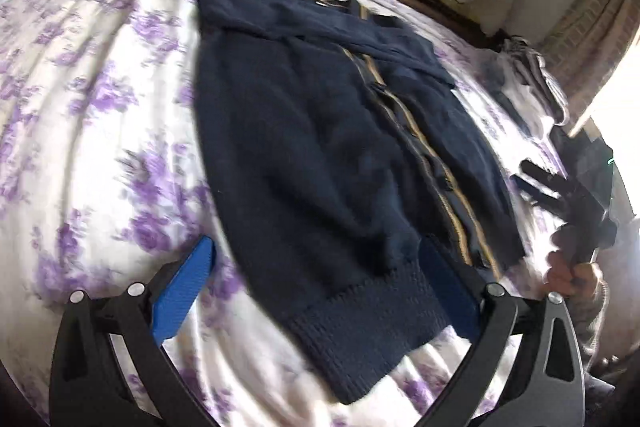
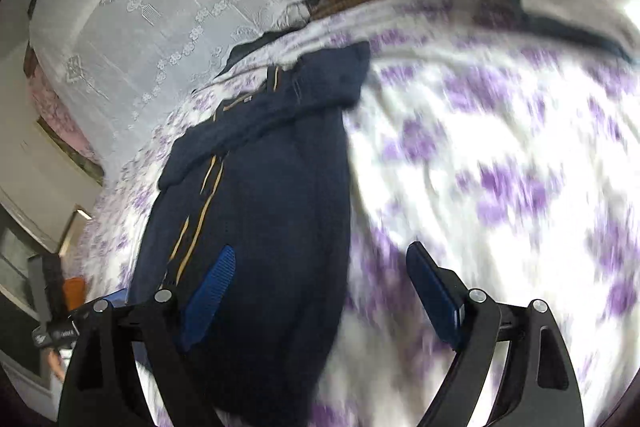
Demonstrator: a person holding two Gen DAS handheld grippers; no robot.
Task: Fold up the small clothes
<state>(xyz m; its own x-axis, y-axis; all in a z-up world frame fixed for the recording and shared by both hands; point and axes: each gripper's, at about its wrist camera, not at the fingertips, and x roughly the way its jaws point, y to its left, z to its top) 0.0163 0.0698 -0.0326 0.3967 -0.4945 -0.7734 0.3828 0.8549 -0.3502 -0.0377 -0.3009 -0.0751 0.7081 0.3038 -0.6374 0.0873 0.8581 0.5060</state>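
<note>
A small navy knit cardigan (image 1: 320,155) with tan stripes down its front lies on a white bedsheet (image 1: 100,107) with purple flowers. One sleeve is folded across its chest. My left gripper (image 1: 316,267) is open, its blue pads straddling the ribbed hem, above it. In the right wrist view the cardigan (image 2: 264,211) lies left of centre. My right gripper (image 2: 320,271) is open over the cardigan's right edge and empty. It also shows in the left wrist view (image 1: 532,179) at the far right.
A white lace curtain (image 2: 160,7) hangs behind the bed. A pile of other clothes (image 1: 532,83) lies at the bed's far right. Dark folded fabric (image 2: 560,3) lies at the top right of the sheet. Furniture stands at the left (image 2: 48,195).
</note>
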